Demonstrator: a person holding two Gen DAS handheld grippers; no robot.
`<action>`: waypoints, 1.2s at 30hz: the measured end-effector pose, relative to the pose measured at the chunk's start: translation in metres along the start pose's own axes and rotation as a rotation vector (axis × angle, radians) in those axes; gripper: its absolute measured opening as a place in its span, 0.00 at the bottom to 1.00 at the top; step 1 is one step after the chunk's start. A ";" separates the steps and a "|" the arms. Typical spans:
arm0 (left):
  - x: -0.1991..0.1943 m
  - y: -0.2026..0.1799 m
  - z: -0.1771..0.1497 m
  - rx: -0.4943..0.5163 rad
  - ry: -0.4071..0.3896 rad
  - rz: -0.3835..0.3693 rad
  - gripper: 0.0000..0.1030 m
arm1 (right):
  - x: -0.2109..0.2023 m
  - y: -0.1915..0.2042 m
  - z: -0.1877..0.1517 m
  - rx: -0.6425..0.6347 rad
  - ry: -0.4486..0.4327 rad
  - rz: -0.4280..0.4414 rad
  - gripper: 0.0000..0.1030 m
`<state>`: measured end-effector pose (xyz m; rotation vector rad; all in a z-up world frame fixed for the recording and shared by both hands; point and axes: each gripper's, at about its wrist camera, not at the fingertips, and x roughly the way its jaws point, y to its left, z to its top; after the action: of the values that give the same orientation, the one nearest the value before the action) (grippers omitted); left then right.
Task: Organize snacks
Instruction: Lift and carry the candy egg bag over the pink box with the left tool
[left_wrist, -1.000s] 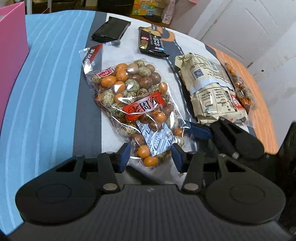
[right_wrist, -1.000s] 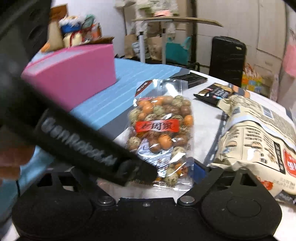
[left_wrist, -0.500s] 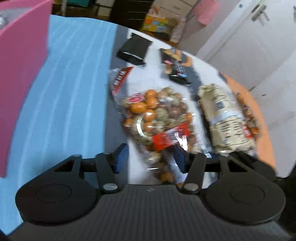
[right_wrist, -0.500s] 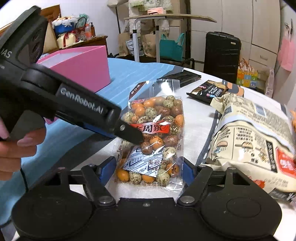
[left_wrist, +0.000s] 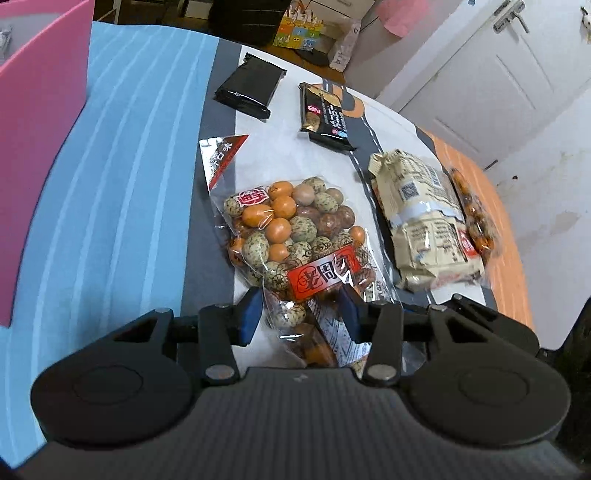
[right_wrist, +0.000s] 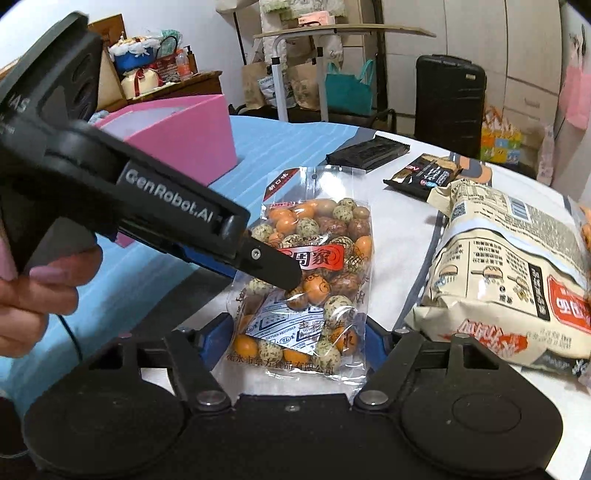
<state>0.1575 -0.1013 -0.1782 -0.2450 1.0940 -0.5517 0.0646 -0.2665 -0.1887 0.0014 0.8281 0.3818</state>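
Observation:
A clear bag of orange and speckled coated nuts (left_wrist: 295, 236) with a red label lies on the table; it also shows in the right wrist view (right_wrist: 314, 280). My left gripper (left_wrist: 301, 314) has its blue pads on either side of the bag's near end, seemingly closed on it. My right gripper (right_wrist: 291, 343) is open, its pads flanking the bag's bottom edge. The left gripper's body (right_wrist: 166, 214) crosses the right wrist view above the bag.
A beige snack pack (left_wrist: 424, 221) and a small orange snack bag (left_wrist: 474, 214) lie to the right. Two black packets (left_wrist: 251, 86) (left_wrist: 327, 112) lie farther back. A pink box (right_wrist: 184, 140) stands at the left on the blue striped cloth (left_wrist: 122, 184).
My left gripper moved forward onto the nut bag's near end and its pads now press the bag. My right gripper came closer to the bag's bottom edge.

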 end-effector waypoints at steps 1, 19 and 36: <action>-0.003 -0.003 -0.001 0.005 0.000 0.002 0.42 | -0.004 -0.001 0.000 0.007 0.001 0.011 0.74; -0.098 -0.053 -0.021 0.117 -0.139 -0.046 0.42 | -0.093 0.017 0.025 -0.036 -0.067 0.047 0.74; -0.206 -0.006 -0.005 0.017 -0.366 -0.013 0.42 | -0.106 0.095 0.109 -0.332 -0.157 0.073 0.74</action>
<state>0.0806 0.0050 -0.0188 -0.3249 0.7328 -0.5039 0.0470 -0.1972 -0.0240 -0.2449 0.6040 0.5776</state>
